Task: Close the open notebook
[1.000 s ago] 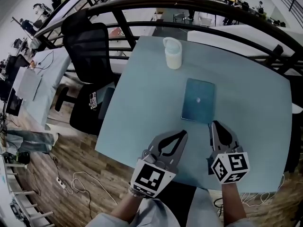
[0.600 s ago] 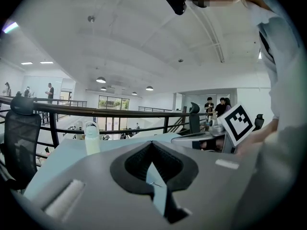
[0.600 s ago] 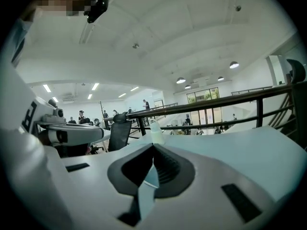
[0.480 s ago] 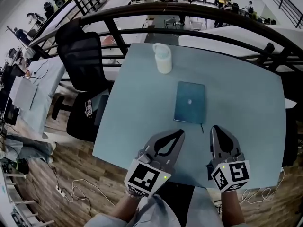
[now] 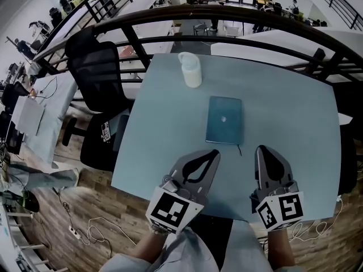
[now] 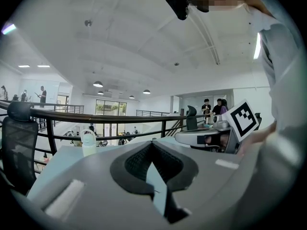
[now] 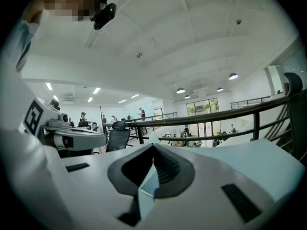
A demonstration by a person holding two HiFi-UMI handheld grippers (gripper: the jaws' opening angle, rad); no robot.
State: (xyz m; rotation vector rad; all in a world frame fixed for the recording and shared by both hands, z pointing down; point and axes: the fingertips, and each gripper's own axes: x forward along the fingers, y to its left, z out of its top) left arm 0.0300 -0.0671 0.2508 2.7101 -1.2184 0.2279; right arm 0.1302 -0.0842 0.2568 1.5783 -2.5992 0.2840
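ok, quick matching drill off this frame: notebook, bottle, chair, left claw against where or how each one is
Things
1. notebook
2. white bottle
3. black office chair
4. left claw

Place or state
A. jaws together, nothing between them
B. on the floor, by the left edge of the table in the head view
C. cover closed, lying flat mid-table
D. upright near the table's far edge

Pairs: 1-C, 2-D, 3-B, 4-A
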